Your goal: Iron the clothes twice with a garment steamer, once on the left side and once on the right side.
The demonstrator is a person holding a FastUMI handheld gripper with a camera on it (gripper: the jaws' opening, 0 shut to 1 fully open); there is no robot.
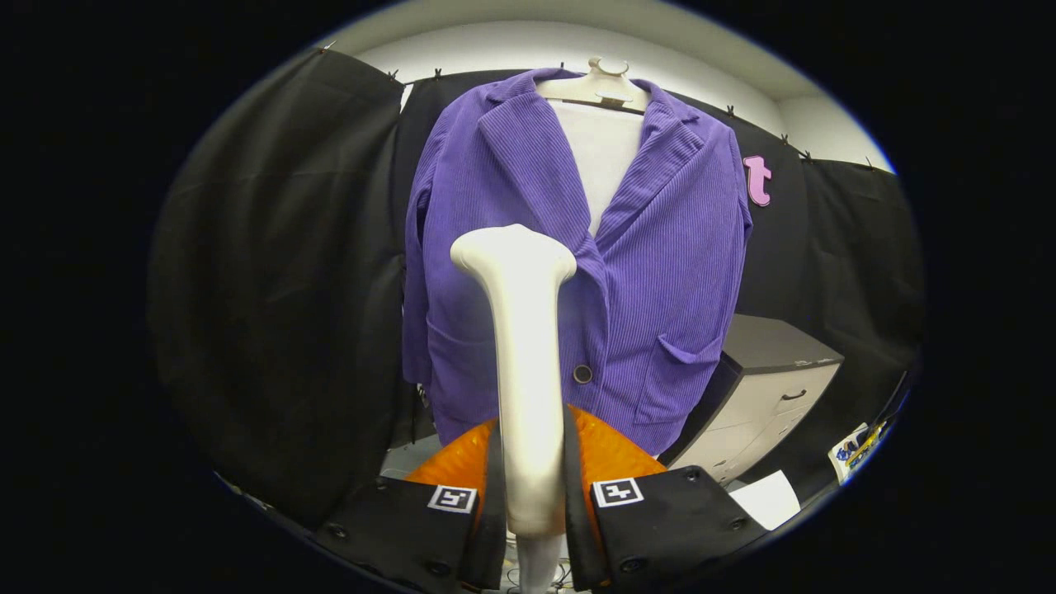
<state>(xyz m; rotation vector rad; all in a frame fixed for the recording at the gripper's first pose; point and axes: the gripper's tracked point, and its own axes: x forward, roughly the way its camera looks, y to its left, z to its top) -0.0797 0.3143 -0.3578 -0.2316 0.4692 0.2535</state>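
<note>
A purple corduroy jacket (652, 272) hangs on a white hanger (606, 82) over a white inner top, straight ahead against the booth wall. My gripper (532, 462) is shut on the handle of a white garment steamer (520, 330), both fingers pressing its sides. The steamer stands upright between the fingers, its head up in front of the jacket's left half near the middle opening. I cannot tell whether the head touches the cloth. A dark button (582, 374) shows just right of the steamer.
A low cabinet (767, 388) with a dark top and light drawers stands right of the jacket. White paper (767, 499) and a colourful item (858, 450) lie lower right. Black cloth walls close in left and right.
</note>
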